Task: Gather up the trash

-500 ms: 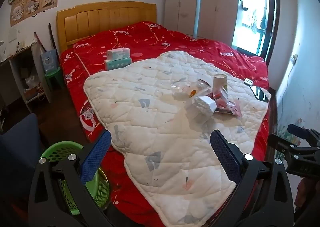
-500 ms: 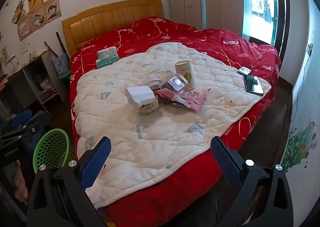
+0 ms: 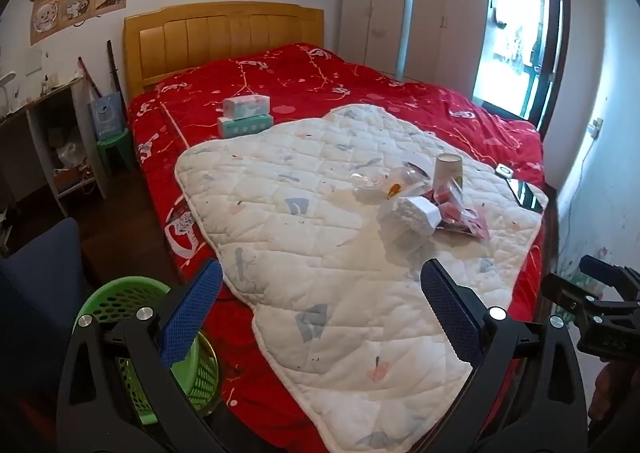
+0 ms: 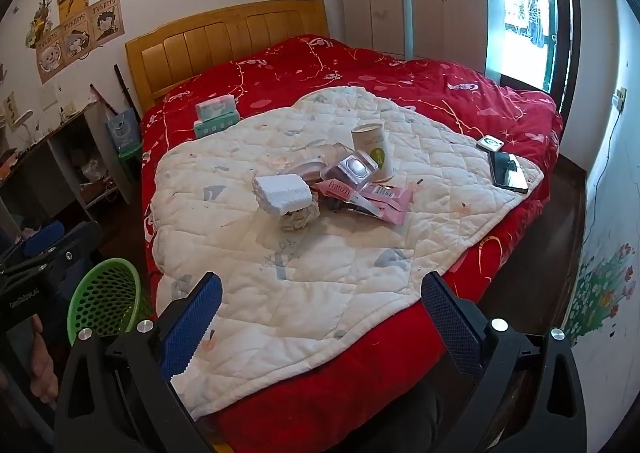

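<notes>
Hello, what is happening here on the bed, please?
A person holds a gripper in each hand and is about to collect trash. The left gripper and the right gripper are both open and empty, short of the pile. The trash pile lies on the white quilt: a foam block, a paper cup, pink wrappers and clear plastic. A green basket stands on the floor beside the bed. Nothing is picked up yet.

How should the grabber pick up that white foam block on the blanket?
Grip the white foam block across its two long flat sides, coming from above. It sits on top of a crumpled paper ball, raised off the white quilted blanket, with its top bare. The open right gripper looks wide enough, probably.
</notes>
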### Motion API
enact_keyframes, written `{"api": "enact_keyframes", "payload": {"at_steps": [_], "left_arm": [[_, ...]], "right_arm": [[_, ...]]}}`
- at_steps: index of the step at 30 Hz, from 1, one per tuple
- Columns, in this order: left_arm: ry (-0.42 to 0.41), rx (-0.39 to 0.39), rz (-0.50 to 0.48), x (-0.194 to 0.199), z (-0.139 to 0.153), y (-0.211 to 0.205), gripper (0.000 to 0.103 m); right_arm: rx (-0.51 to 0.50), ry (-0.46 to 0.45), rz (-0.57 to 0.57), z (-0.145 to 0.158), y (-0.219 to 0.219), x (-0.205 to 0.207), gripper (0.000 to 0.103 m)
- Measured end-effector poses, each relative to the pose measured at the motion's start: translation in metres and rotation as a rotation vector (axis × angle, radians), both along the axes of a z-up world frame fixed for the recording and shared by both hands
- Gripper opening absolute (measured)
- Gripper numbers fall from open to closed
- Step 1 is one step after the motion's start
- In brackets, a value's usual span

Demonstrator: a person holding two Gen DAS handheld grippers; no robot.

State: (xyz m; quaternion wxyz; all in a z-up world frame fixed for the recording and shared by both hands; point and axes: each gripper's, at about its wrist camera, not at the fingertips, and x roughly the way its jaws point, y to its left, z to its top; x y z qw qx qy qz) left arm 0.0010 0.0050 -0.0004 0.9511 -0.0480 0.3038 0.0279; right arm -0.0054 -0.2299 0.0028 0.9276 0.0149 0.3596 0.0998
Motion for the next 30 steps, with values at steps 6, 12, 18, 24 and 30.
{"api": "enact_keyframes", "payload": {"at_steps": [6,12,18,24,30], "left_arm": [[-0.004,0.010,0.006,-0.0017,0.0009,-0.0017,0.098],[-0.001,0.010,0.003,-0.0005,-0.0014,-0.0030,0.098],[-0.001,-0.001,0.015,-0.0008,-0.0012,-0.0009,0.098],[0.002,0.001,0.019,0.0005,-0.0020,-0.0009,0.098],[0.001,0.018,0.025,0.0003,-0.0032,-0.0022,0.098]], "right_arm": [[0.002,0.000,0.001,-0.0013,-0.0001,-0.0003,0.097],[0.001,0.000,0.002,0.0007,0.0012,0.0001,0.097],[0.001,0.000,0.002,0.0000,0.0013,-0.0004,0.097],[0.000,0.000,0.003,0.0001,0.0021,0.0001,0.097],[0.002,0.002,0.002,0.0003,0.0027,0.0001,0.097]]}}
